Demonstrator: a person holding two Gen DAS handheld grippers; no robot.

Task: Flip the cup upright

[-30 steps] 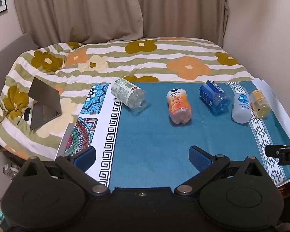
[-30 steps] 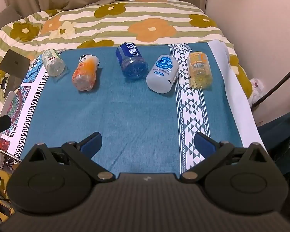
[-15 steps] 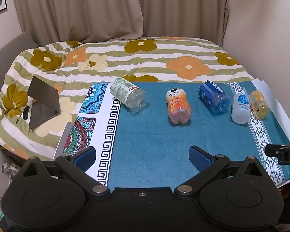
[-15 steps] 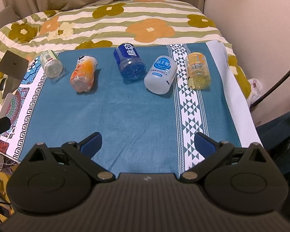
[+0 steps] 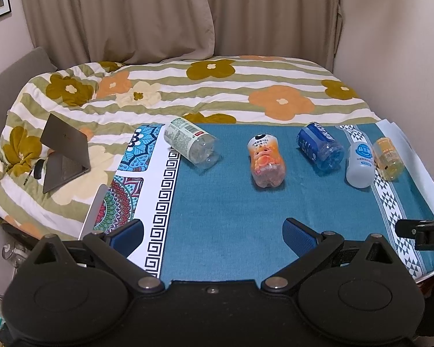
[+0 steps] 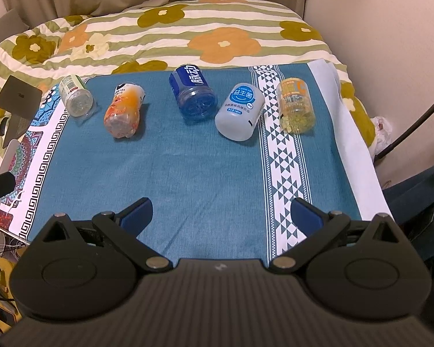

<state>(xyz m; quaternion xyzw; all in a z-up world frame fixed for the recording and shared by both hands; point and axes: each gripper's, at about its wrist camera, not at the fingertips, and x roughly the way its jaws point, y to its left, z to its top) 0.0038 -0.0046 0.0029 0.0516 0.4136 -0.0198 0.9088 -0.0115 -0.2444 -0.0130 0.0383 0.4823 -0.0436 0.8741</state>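
Several cut-bottle cups lie on their sides in a row on the blue cloth (image 6: pixel 202 167). From left: a clear one with a green label (image 5: pixel 191 147) (image 6: pixel 75 99), an orange one (image 5: pixel 266 160) (image 6: pixel 124 111), a blue one (image 5: pixel 319 150) (image 6: pixel 193 97), a white one (image 5: pixel 360 163) (image 6: pixel 240 111), a yellow one (image 5: pixel 387 158) (image 6: pixel 296 105). My left gripper (image 5: pixel 212 235) is open and empty over the cloth's near left. My right gripper (image 6: pixel 221 214) is open and empty over the near middle, well short of the cups.
The cloth covers a table with a patterned runner (image 5: pixel 147 190) on the left. Behind is a bed with a flowered quilt (image 5: pixel 217 86). A half-open laptop (image 5: pixel 63 153) sits on the quilt at left. A wall (image 6: pixel 390 43) and a black cable (image 6: pixel 413 124) are at right.
Both grippers have drawn back and risen slightly, so the cups sit a little farther off in both views. The cups have not moved. Both grippers stay open.
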